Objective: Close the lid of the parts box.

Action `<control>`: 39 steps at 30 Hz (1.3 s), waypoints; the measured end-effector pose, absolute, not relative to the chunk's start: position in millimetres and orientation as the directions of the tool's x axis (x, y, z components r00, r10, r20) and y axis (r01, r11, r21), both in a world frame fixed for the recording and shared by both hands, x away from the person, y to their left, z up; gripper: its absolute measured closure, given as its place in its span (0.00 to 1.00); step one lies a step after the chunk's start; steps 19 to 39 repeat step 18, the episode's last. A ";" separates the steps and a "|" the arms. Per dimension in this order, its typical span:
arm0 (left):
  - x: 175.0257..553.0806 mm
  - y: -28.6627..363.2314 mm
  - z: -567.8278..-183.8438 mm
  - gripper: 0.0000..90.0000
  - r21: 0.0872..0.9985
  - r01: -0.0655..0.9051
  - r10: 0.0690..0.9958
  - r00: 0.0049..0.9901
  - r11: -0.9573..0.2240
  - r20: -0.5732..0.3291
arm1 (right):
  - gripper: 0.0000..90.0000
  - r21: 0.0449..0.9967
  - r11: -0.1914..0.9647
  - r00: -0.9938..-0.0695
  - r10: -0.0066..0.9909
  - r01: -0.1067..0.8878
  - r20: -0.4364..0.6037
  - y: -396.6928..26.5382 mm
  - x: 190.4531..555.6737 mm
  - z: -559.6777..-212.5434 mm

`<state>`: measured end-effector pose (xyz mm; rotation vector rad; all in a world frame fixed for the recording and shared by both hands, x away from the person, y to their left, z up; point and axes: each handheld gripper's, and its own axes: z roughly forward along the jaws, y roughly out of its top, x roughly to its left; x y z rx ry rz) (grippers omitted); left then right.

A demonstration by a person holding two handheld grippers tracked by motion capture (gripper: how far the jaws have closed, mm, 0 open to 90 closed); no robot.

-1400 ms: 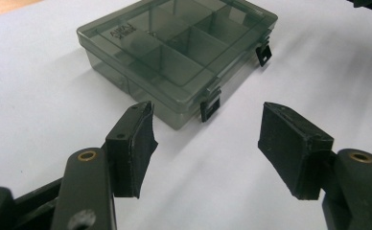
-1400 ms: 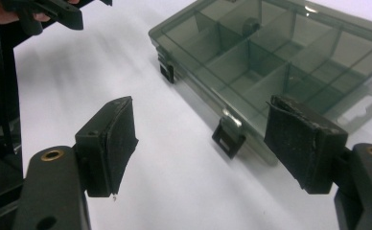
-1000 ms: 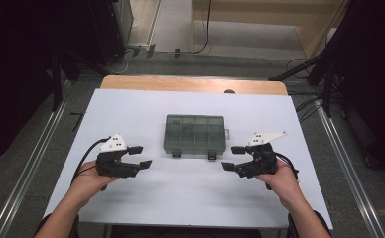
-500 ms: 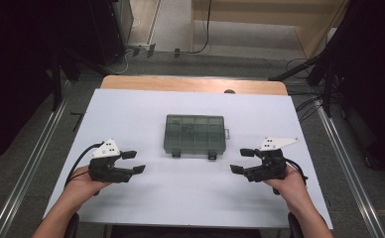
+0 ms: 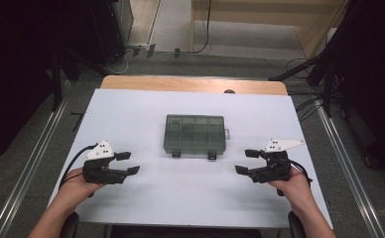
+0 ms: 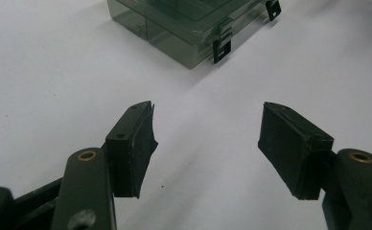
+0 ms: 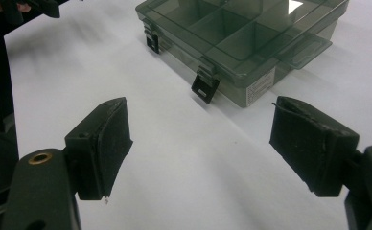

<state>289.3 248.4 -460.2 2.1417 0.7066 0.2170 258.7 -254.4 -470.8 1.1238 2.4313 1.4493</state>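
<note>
A smoky-green clear plastic compartment box (image 5: 194, 135) lies shut in the middle of the white table, two black latches on its near side. My left gripper (image 5: 127, 162) hovers low at the front left, jaws open and empty, pointing right toward the box (image 6: 184, 24). My right gripper (image 5: 247, 161) sits at the front right, open too, nothing between its jaws, aimed left at the box (image 7: 244, 36) and its near latch (image 7: 204, 86). In both gripper views the pads stand wide apart over bare table.
The white table top (image 5: 190, 198) has a wooden strip (image 5: 190, 84) along its far edge. Metal rails (image 5: 27, 163) run down both sides on the floor. Cables and dark stands crowd the floor beyond the far edge.
Both hands have drawn back toward the near edge and outward, away from the box. The jaws of both grippers have stayed open.
</note>
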 end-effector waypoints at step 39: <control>290.6 248.5 -460.7 0.41 0.773 0.410 0.553 0.828 -0.484 -0.093 | 0.25 0.789 0.271 -0.721 0.631 0.551 0.287 -254.4 259.9 -471.8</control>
